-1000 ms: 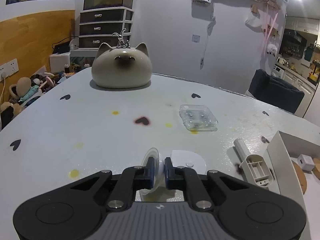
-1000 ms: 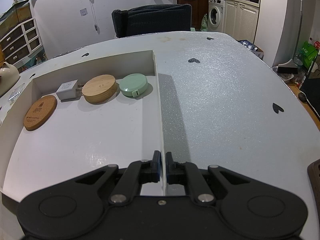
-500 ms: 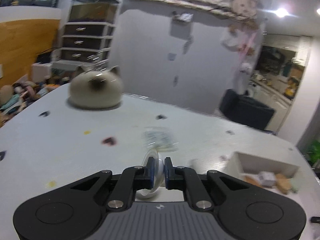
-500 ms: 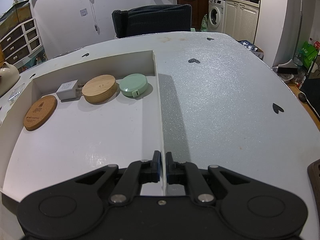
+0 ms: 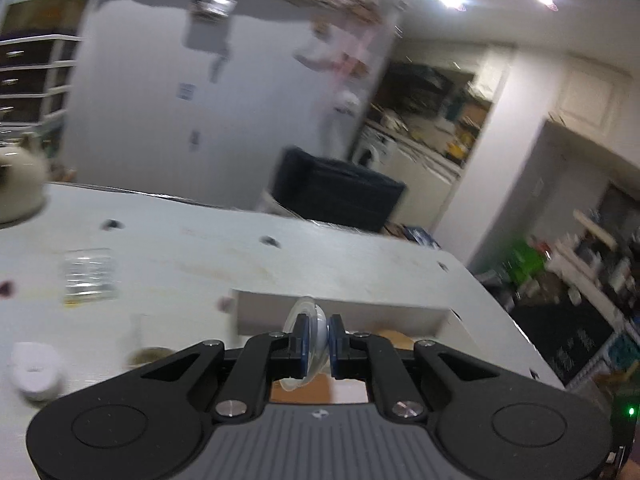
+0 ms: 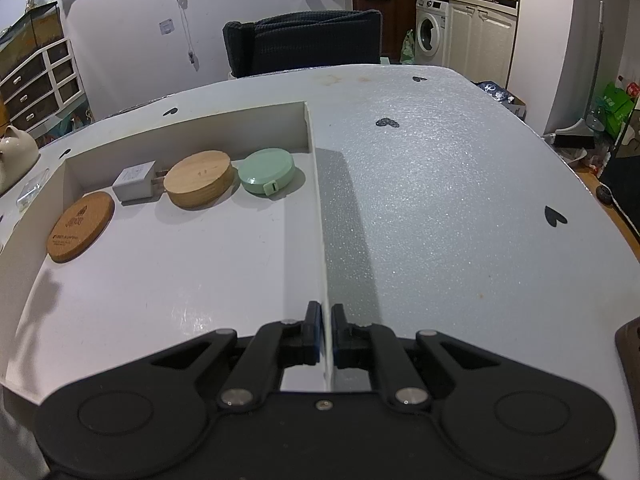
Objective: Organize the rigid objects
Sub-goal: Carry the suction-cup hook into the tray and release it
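Gripping one clear disc (image 5: pixel 310 334), the left gripper (image 5: pixel 317 338) hangs above the table (image 5: pixel 192 256).
Right gripper (image 6: pixel 325 330) clamps one tray (image 6: pixel 160 280) wall; four items lie ahead-left: cork coaster (image 6: pixel 80 226), white charger (image 6: pixel 134 180), wooden puck (image 6: pixel 199 178), green tape measure (image 6: pixel 267 170).

White heart-dotted table (image 6: pixel 460 208) — carrying a white tray (image 6: pixel 180 280) and clear packet (image 5: pixel 90 276).

The left black two-finger plastic gripper (image 5: pixel 317 340) has blue pads, silver pivot screws and a ribbed grey base — possibly a small logo on it. The right black plastic gripper (image 6: pixel 325 332) looks alike — its base black.
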The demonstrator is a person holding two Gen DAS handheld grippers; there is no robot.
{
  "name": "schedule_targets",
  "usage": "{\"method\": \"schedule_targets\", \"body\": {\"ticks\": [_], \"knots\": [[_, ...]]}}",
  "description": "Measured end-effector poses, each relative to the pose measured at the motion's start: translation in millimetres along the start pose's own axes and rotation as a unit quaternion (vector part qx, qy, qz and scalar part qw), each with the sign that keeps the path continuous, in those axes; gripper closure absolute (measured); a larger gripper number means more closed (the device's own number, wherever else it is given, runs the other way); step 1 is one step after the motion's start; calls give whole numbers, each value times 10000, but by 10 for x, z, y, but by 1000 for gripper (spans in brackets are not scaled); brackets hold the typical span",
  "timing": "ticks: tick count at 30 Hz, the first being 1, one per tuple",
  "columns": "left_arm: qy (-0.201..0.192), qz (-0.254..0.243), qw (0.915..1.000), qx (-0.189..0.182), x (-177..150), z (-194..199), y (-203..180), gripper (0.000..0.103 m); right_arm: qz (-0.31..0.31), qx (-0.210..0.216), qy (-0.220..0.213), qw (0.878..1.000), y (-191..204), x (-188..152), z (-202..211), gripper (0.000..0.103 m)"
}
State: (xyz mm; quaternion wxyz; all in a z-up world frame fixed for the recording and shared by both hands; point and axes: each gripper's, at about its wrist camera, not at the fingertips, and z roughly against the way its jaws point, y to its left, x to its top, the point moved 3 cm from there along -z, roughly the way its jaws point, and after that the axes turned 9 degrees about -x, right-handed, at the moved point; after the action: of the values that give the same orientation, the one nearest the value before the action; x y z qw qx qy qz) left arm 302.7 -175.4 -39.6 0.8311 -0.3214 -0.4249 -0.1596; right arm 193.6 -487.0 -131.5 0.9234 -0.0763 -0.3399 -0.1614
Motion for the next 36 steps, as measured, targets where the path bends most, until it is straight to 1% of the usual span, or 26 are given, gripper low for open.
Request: {"method": "schedule_targets", "body": {"ticks": [6,10,13,16,18,21,23,26,27,29,30,31,36], "knots": [[549,-125,9969,-554,-126,-601,-518,93,-52,35,-34,10000,-15,-28,12,96],[856,28,9912,-1007,-257,-946,-774,93,-98,31,-48,9999,-21,-31,13,96],[1024,464,9834,-1427,-367,-1208,-849,93,-89,24,-54,9999,-18,-30,10,96],[1178,847,9744,-1717,-469,-1442,-859,93,-82,56,-53,9999,-26,-27,5,97],[1310,1026,9689,-1830,-543,-1568,-875,93,-80,76,-58,9999,-29,-28,6,97],[1534,1384,9574,-2018,-664,-1728,-848,93,-87,99,-57,9999,-38,-27,3,97],[1646,1491,9544,-1993,-710,-1802,-824,93,-99,114,-60,9999,-43,-31,2,97],[1586,1528,9562,-1926,-717,-1797,-767,89,-105,134,-63,9998,-50,-33,-1,97],[1541,1499,9591,-1844,-697,-1784,-749,90,-104,138,-66,9998,-49,-35,-2,97],[1519,1342,9664,-1580,-663,-1779,-719,84,-101,140,-68,9998,-50,-36,-2,97],[1532,1266,9693,-1444,-655,-1761,-689,77,-103,139,-68,9998,-50,-36,-2,97],[1544,1207,9713,-1347,-653,-1757,-660,73,-103,139,-69,9998,-50,-36,-2,97],[1599,918,9775,-1028,-651,-1725,-598,71,-103,136,-65,9998,-48,-34,1,97]]}}
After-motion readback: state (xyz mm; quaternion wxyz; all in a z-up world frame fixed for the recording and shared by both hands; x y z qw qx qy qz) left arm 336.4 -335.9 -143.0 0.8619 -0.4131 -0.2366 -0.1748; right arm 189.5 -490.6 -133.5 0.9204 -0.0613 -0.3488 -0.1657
